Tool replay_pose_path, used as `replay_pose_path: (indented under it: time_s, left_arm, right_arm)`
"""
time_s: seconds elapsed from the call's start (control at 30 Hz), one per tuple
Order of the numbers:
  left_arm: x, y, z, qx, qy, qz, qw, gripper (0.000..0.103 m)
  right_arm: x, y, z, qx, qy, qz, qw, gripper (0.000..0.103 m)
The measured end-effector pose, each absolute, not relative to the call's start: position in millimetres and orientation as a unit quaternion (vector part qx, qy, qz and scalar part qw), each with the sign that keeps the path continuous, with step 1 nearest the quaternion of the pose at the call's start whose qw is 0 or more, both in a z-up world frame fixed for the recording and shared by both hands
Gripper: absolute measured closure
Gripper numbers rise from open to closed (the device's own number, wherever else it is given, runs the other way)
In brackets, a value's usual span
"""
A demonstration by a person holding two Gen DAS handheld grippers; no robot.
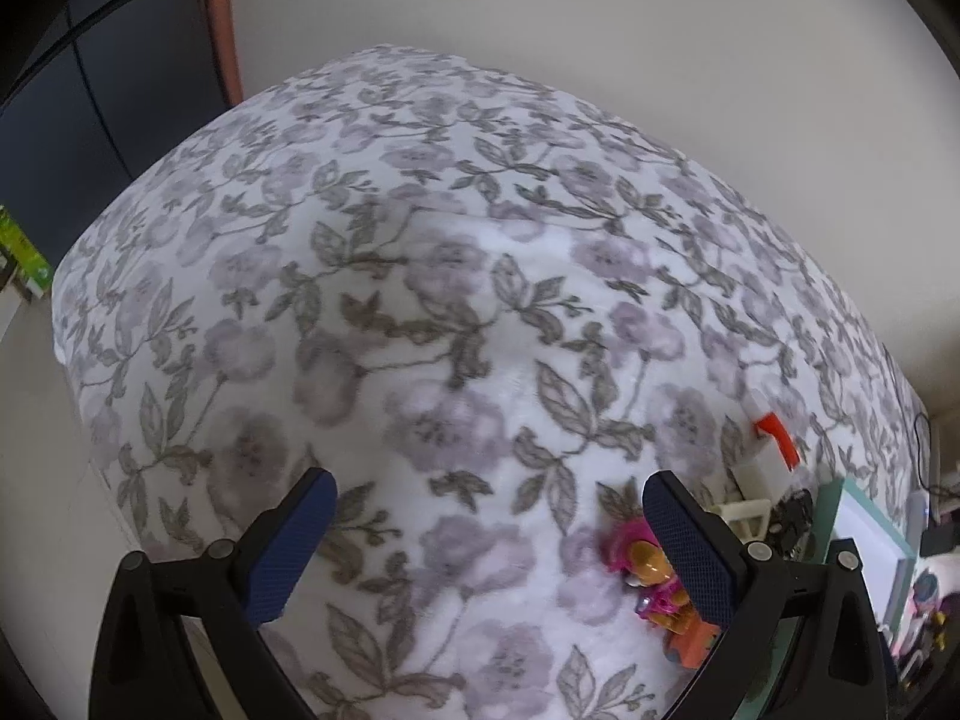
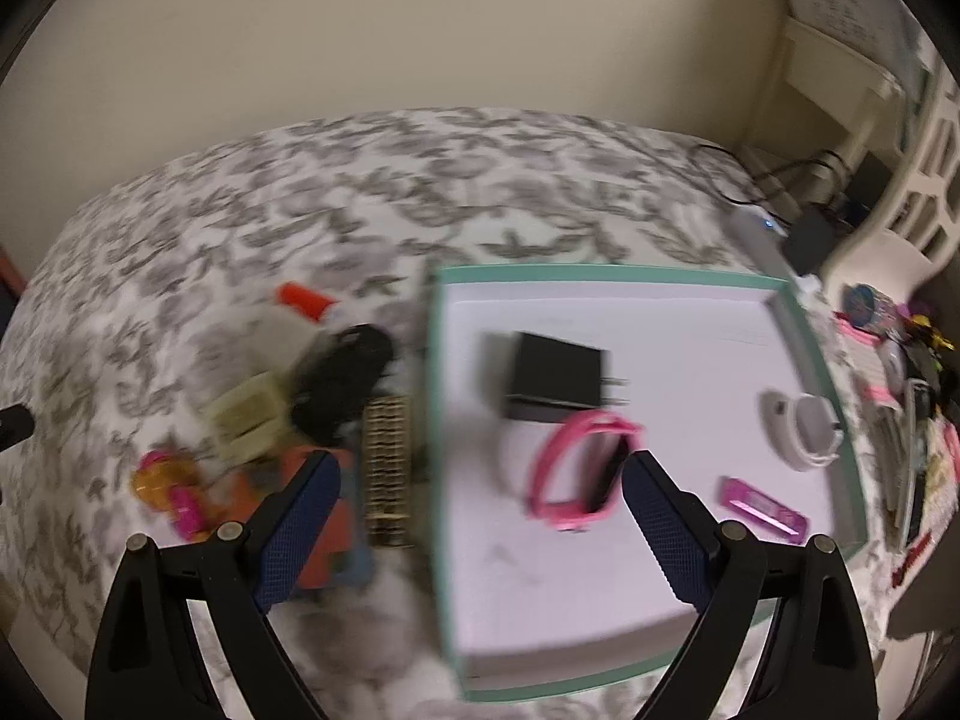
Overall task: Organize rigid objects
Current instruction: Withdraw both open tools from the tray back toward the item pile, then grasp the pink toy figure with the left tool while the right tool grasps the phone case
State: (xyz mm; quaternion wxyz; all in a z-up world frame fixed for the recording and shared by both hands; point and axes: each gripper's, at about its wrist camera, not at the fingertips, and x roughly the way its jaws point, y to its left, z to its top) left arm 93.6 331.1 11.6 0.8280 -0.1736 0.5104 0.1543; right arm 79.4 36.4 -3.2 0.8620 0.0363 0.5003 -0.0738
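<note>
right hand-held gripper [image 2: 480, 516] spread wide, empty, above teal tray [image 2: 804, 324], left hand-held gripper [image 1: 489, 546] wide open, empty, over floral blanket [image 1: 420, 240]

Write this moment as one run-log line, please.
left gripper: open, empty | right gripper: open, empty | tray: charger, pink watch | toy pile: bedspread

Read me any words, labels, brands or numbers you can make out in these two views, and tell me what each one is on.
None can be read.
Green box at the left edge: print too small and blurred.
Paper on the wall, top right: faint lines, illegible.
Black charger and pink watch in the teal tray: no legible marking.
</note>
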Motion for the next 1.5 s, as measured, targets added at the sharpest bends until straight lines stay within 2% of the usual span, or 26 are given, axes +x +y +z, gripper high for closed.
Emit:
replay_pose_path:
  time_s: [0.23, 0.43, 0.73, 1.2, 1.27, 1.3, 1.5]
  left_arm:
    - [92, 343, 7, -0.187, 0.512, 0.154, 0.824, 0.0]
    - [99, 322, -5, -0.181, 0.535, 0.11, 0.818, 0.0]
    - [107, 269, -40, -0.151, 0.593, 0.038, 0.79, 0.0]
    - [115, 242, -49, -0.114, 0.605, 0.008, 0.788, 0.0]
    - [117, 240, -55, -0.109, 0.606, 0.011, 0.788, 0.003]
    - [118, 240, -57, -0.108, 0.606, 0.014, 0.788, 0.009]
    - [120, 233, -66, -0.114, 0.608, -0.005, 0.786, 0.02]
  right_arm:
    - [81, 64, -7, 0.045, 0.5, -0.018, 0.865, 0.008]
    - [85, 71, -19, 0.069, 0.517, 0.013, 0.853, 0.008]
    - [84, 50, -20, 0.089, 0.523, -0.024, 0.847, 0.008]
    - [85, 38, -21, 0.106, 0.53, -0.034, 0.841, 0.008]
    - [85, 40, -22, 0.106, 0.533, -0.033, 0.839, 0.008]
    - [86, 40, -23, 0.106, 0.534, -0.032, 0.838, 0.008]
    - [87, 41, -28, 0.108, 0.541, -0.031, 0.834, 0.008]
